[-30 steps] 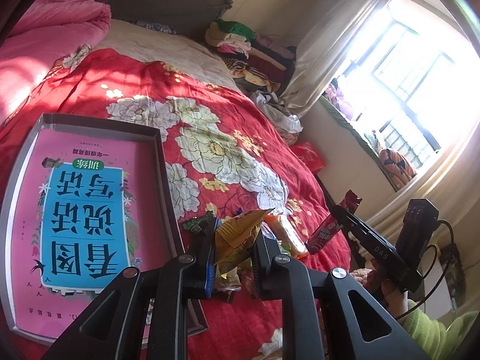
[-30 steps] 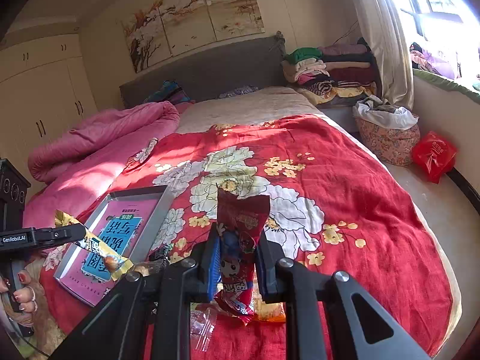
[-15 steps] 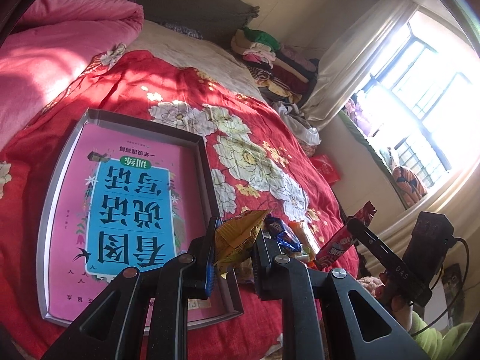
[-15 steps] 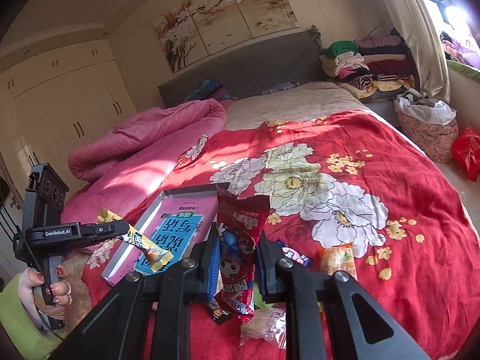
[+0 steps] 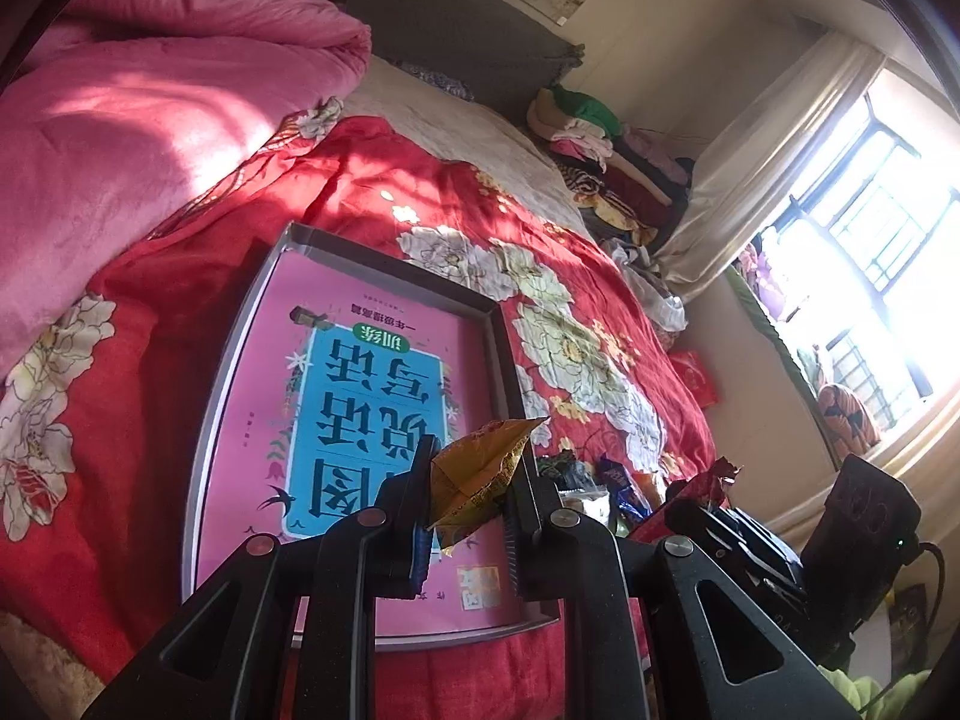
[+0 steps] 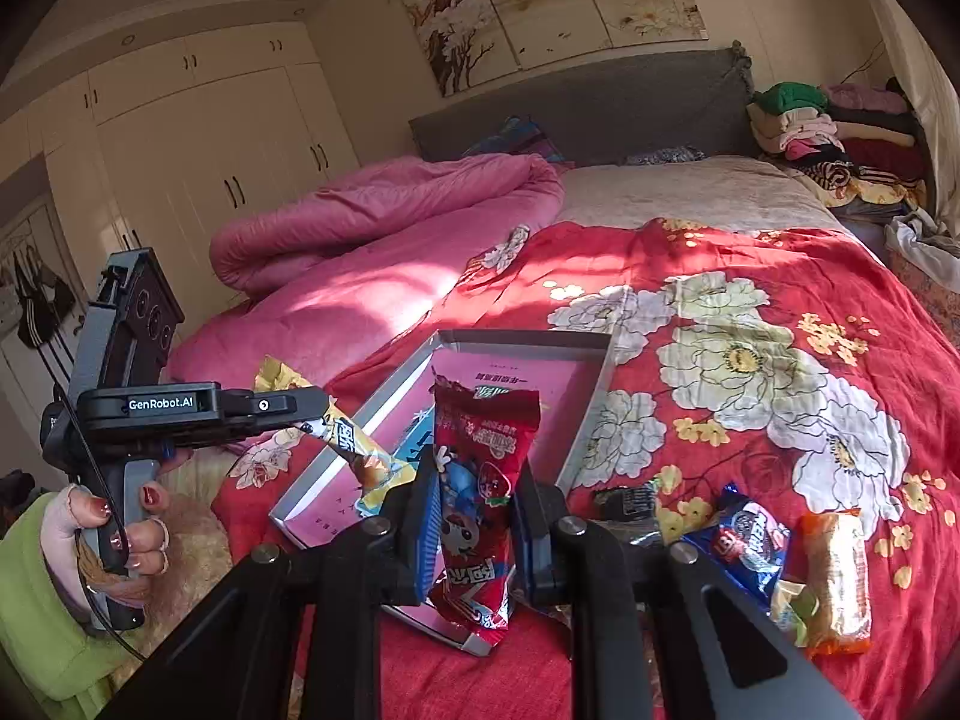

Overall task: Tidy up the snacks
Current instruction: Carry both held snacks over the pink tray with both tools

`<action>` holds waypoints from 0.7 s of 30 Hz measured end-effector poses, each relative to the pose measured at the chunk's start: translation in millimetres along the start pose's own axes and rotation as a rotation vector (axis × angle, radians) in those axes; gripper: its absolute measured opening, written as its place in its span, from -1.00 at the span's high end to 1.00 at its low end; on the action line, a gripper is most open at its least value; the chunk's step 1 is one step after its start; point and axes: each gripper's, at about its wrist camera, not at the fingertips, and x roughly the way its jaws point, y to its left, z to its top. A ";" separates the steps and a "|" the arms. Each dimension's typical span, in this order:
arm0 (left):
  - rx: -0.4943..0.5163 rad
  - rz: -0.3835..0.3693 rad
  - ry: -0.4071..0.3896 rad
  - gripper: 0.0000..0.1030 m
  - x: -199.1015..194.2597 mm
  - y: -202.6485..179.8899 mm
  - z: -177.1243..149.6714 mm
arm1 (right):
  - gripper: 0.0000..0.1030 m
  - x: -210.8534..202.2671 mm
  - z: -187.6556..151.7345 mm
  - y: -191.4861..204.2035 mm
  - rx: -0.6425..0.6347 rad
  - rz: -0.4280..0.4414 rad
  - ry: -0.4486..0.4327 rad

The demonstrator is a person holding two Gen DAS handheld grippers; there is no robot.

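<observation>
We're carrying snacks over the tray [image 5: 216, 396]: left claw [image 5: 468, 498] grips a yellow pack [image 5: 480, 474], right claw [image 6: 474, 516] a red pack [image 6: 480, 480]; next, lower and release.

Both wrist views look close and downward along their fingers toward the grey tray [image 5: 503, 354] [image 6: 591, 414], the left from its near end, the right from beside it, sharing it.

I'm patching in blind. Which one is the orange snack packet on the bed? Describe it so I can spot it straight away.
Start at the red flowered bedspread and find the grey tray lying on it. To the tray's right, loose snacks lie in a row at the near edge. The orange packet is the last one, just past the blue packet, and the only one with a clear middle showing pale food between orange ends.
</observation>
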 end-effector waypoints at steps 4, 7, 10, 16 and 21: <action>-0.024 0.033 -0.016 0.62 -3.7 13.1 1.9 | 0.60 17.1 -2.1 12.1 -0.025 0.016 0.025; -0.032 0.069 -0.019 0.62 -4.0 21.5 3.2 | 0.60 24.7 -3.0 18.6 -0.045 0.023 0.033; -0.055 0.084 -0.001 0.62 -3.1 29.0 3.1 | 0.60 31.5 -4.4 23.9 -0.058 0.027 0.043; -0.086 0.141 0.026 0.62 0.2 40.8 1.5 | 0.60 45.4 -10.6 23.3 -0.082 0.012 0.072; -0.098 0.160 0.044 0.62 4.9 48.5 -0.5 | 0.59 54.3 -15.4 15.7 -0.047 0.019 0.102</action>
